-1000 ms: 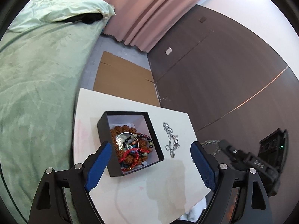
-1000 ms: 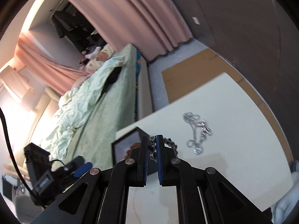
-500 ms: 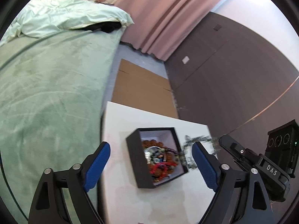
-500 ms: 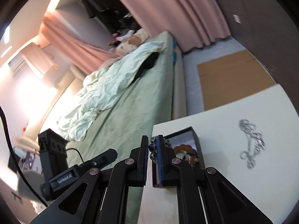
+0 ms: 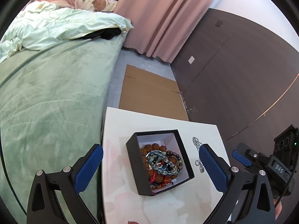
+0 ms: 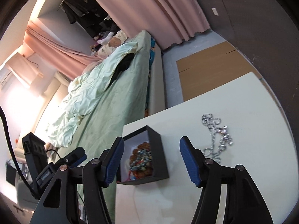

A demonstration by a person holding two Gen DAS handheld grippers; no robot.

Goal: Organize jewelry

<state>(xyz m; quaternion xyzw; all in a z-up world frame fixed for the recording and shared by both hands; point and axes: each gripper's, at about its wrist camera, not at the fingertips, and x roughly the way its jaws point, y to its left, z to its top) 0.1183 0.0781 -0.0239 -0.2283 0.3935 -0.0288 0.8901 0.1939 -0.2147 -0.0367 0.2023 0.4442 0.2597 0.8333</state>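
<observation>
On white tabletop [image 5: 168, 119]: black box [image 5: 158, 160], open-topped, white-lined, filled with brown bead bracelets [image 5: 149, 149], pale blue-green bead bracelet [image 5: 162, 165], red cord pieces. Just right of box, apart from it: silver chain necklace [image 6: 216, 136], loose on bare surface. Left tool [image 5: 151, 165]: spread wide, empty, straddling box. Right tool [image 6: 151, 161]: spread wide, empty, above box's right wall. Beside tabletop: green bed [image 5: 52, 97], cardboard sheet [image 5: 149, 91] on floor.

Right hand-held gripper [image 6: 151, 159]: jaws spread wide, empty
Black box [image 6: 149, 155]: on bench [image 6: 252, 177], beaded jewelry [image 6: 142, 161] inside
Silver chain [image 6: 217, 138]: right of box, apart
</observation>
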